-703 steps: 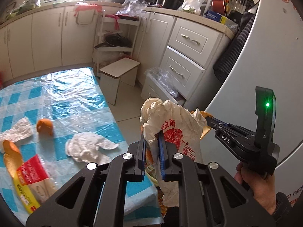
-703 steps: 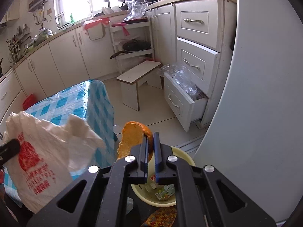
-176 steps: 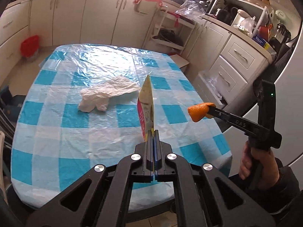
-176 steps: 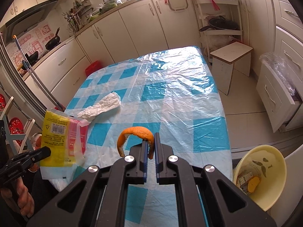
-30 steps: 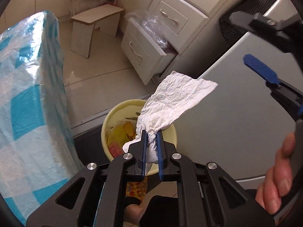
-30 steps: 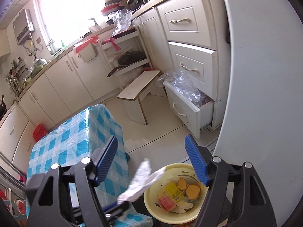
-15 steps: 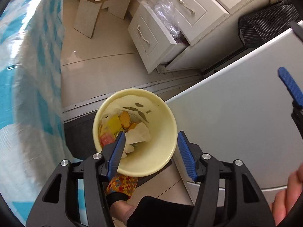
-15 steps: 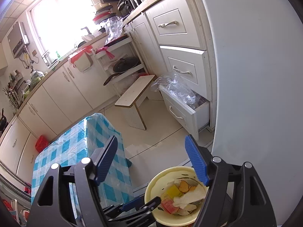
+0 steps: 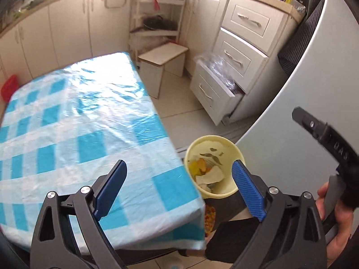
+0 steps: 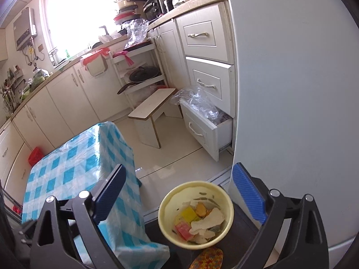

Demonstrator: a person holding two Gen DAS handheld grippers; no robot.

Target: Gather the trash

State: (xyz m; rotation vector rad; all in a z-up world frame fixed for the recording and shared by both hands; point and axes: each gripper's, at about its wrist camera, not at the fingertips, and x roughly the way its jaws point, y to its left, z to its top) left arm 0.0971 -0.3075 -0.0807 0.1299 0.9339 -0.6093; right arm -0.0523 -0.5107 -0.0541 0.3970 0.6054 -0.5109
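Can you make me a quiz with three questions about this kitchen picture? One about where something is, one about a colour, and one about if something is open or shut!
1. Where is the crumpled white paper?
A. on the table
B. in the yellow bin
C. on the stool

2. What colours are the checks on the tablecloth?
A. red and white
B. green and yellow
C. blue and white

3. How is the bottom drawer?
A. pulled open
B. shut tight
C. taken out, lying on the floor

Answers:
1. B: it lies among the scraps inside the yellow bin.
2. C: blue and white squares cover it.
3. A: it sticks out past the drawers above.
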